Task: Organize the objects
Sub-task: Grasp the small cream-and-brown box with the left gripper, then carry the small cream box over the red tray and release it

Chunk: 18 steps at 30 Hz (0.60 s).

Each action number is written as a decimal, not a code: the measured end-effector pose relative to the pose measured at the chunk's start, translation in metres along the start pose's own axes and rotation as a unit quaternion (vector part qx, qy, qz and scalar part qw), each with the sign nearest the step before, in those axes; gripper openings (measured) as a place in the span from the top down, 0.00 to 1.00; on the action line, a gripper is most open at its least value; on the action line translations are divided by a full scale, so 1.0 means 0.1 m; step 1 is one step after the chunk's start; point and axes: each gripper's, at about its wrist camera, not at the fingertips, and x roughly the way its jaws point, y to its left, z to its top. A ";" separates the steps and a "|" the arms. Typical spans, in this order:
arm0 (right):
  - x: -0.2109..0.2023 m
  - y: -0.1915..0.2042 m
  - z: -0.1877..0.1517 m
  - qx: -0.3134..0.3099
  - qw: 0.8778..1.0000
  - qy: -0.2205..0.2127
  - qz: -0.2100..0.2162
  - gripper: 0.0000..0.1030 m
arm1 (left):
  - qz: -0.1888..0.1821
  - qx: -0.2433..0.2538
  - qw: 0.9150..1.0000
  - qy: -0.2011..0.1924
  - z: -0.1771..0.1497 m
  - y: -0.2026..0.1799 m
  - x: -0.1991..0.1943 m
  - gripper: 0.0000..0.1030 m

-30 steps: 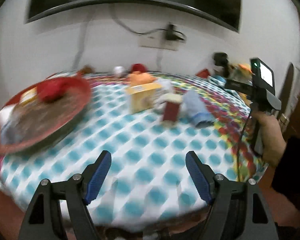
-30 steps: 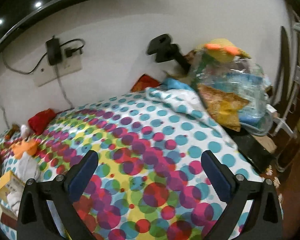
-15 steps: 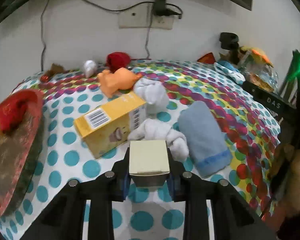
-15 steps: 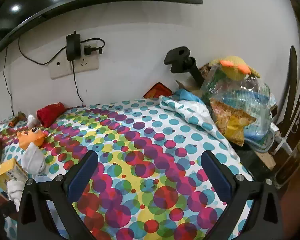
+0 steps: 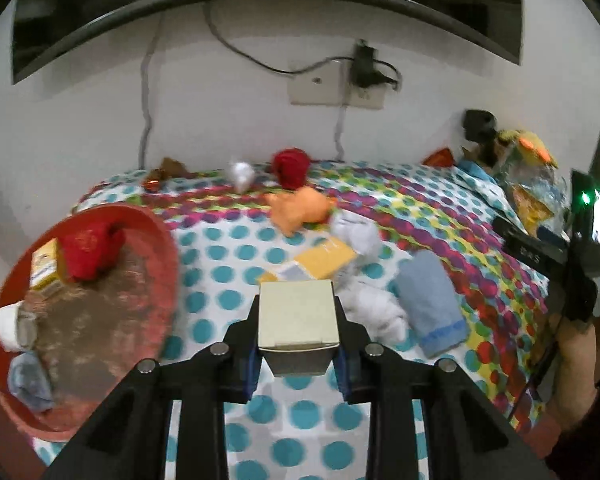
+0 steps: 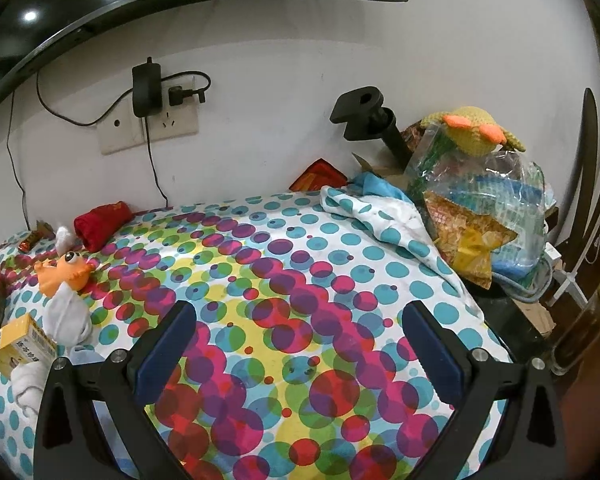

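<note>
My left gripper (image 5: 296, 354) is shut on a small pale box (image 5: 297, 316) and holds it above the dotted tablecloth. A round red tray (image 5: 156, 236) at the left holds a red cloth (image 5: 90, 250), a small yellow box (image 5: 46, 270) and rolled socks. On the cloth lie a yellow carton (image 5: 320, 262), white socks (image 5: 374, 310), a blue sock (image 5: 432, 302) and an orange toy (image 5: 300, 208). My right gripper (image 6: 300, 344) is open and empty above the table's right part. The carton (image 6: 14, 344) and toy (image 6: 66, 270) show at its left.
A red pouch (image 5: 290, 166) and a white ball (image 5: 240, 174) lie by the back wall under a socket (image 5: 336, 88). A heap of plastic bags with a yellow knitted toy (image 6: 480, 208) and a black clamp (image 6: 366, 118) stands at the right edge. A bottle (image 6: 584, 322) stands lower right.
My left gripper closed on the small pale box, lifted it and swung left toward the red tray. My right gripper stayed open and shifted only slightly.
</note>
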 end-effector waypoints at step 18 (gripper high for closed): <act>-0.03 0.03 0.00 -0.007 1.000 -0.006 0.008 0.00 | 0.190 -0.201 0.961 -0.027 0.52 2.48 -0.56 0.71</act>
